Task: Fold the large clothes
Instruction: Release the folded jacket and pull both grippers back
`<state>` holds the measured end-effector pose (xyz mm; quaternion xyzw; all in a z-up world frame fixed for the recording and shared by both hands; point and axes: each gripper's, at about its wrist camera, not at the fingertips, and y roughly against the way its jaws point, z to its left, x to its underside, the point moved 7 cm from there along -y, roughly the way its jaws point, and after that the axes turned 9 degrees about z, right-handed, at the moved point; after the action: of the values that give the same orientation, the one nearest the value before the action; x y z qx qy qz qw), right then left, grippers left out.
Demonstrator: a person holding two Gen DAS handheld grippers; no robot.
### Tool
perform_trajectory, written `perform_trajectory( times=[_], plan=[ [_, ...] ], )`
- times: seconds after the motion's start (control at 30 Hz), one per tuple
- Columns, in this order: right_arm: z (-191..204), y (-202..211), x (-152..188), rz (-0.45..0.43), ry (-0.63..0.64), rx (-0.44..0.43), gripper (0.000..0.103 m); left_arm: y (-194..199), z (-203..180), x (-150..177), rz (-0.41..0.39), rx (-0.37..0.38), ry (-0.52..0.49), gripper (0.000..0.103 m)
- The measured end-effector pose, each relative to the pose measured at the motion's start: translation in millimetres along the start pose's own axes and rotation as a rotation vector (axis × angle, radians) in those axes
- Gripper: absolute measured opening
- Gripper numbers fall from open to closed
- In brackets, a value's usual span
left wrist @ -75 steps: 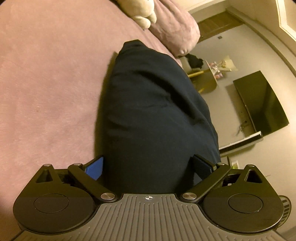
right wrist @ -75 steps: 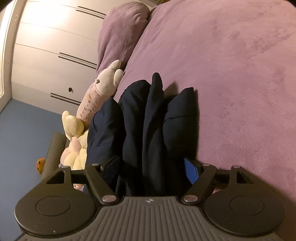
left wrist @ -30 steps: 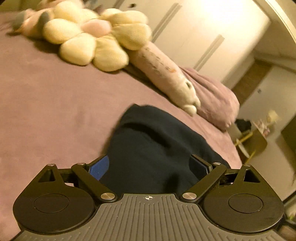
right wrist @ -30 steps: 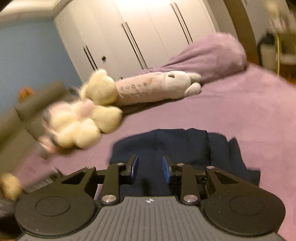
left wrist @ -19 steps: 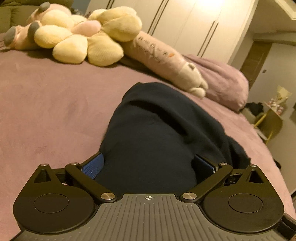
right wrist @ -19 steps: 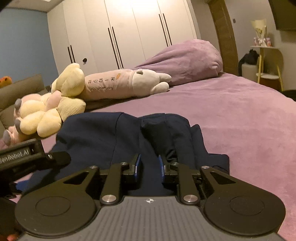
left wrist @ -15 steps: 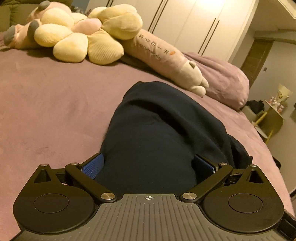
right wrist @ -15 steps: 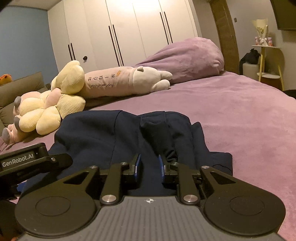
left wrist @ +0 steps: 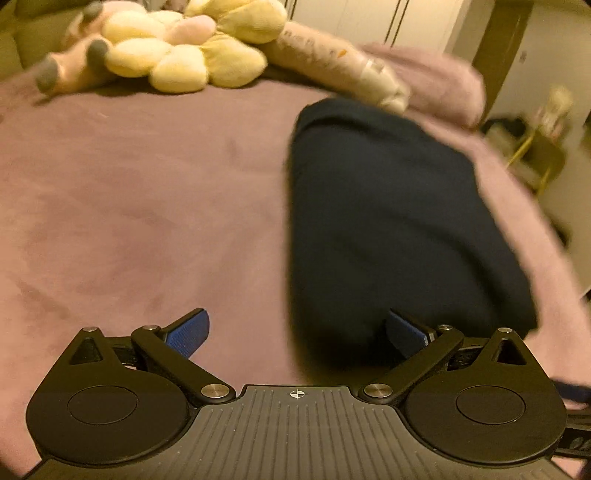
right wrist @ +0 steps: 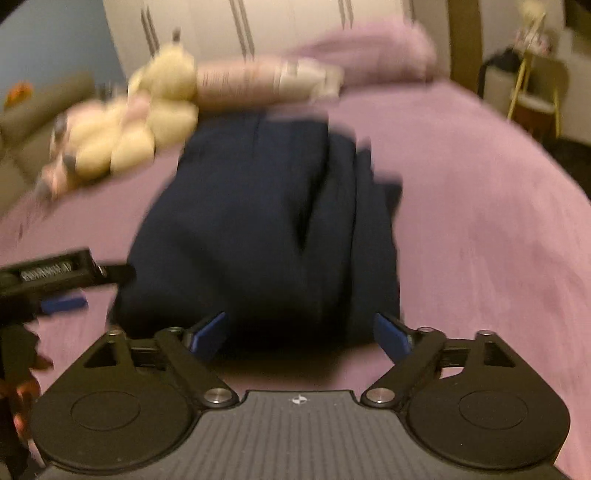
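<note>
A dark navy garment [left wrist: 388,221] lies folded in a thick bundle on the purple bed [left wrist: 129,221]. It also shows in the right wrist view [right wrist: 266,229]. My left gripper [left wrist: 297,332] is open; the bundle's near edge lies by its right finger, and nothing is held. My right gripper [right wrist: 299,332] is open, just short of the bundle's near edge, holding nothing. The left gripper also shows at the left of the right wrist view [right wrist: 62,288]. Both views are blurred by motion.
A yellow flower-shaped plush [left wrist: 184,51] and a long pink plush [right wrist: 266,81] lie at the head of the bed by a purple pillow [right wrist: 376,51]. White wardrobes [right wrist: 288,22] stand behind. A small yellow-legged table [right wrist: 535,88] stands right of the bed.
My right gripper has opened, let go of the garment and drawn back. My left gripper has shifted left, so the bundle now sits off to its right. The bundle rests on the bed.
</note>
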<state>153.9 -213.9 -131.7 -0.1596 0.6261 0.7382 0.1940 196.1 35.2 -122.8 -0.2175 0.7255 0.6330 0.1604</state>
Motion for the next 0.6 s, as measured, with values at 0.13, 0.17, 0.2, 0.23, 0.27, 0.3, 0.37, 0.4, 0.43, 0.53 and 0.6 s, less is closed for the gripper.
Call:
perform_trajectory(
  times=[0.13,0.17,0.2,0.23,0.27,0.3,0.37,0.4,0.43,0.53,0.6],
  plan=[
    [14,8,12,0.064,-0.002,0.044,0.101,14,-1,10,0.021,-0.115,-0.086,0.103],
    [17,11,10,0.067,-0.004,0.068,0.101,20,-1,9,0.020,-0.107,-0.089,0.103],
    [20,14,7,0.071,-0.005,0.088,0.101,25,-2,9,0.017,-0.093,-0.086,0.103],
    [24,18,7,0.075,-0.012,0.105,0.101,32,-3,9,0.017,-0.077,-0.080,0.103],
    [24,22,7,0.079,-0.022,0.112,0.101,37,-5,9,0.015,-0.068,-0.079,0.103],
    [26,25,7,0.081,-0.028,0.118,0.101,42,-7,9,0.009,-0.062,-0.083,0.103],
    [30,32,5,0.087,-0.024,0.139,0.101,50,-10,11,-0.003,-0.067,-0.102,0.103],
    [32,33,5,0.092,-0.016,0.147,0.101,52,-11,11,-0.002,-0.071,-0.110,0.103],
    [33,36,5,0.096,-0.010,0.151,0.101,53,-13,11,0.001,-0.073,-0.115,0.103],
    [33,43,6,0.092,-0.019,0.150,0.101,55,-15,14,0.014,-0.058,-0.118,0.103],
    [34,47,6,0.095,-0.028,0.160,0.101,56,-16,15,0.015,-0.057,-0.125,0.103]
  ],
)
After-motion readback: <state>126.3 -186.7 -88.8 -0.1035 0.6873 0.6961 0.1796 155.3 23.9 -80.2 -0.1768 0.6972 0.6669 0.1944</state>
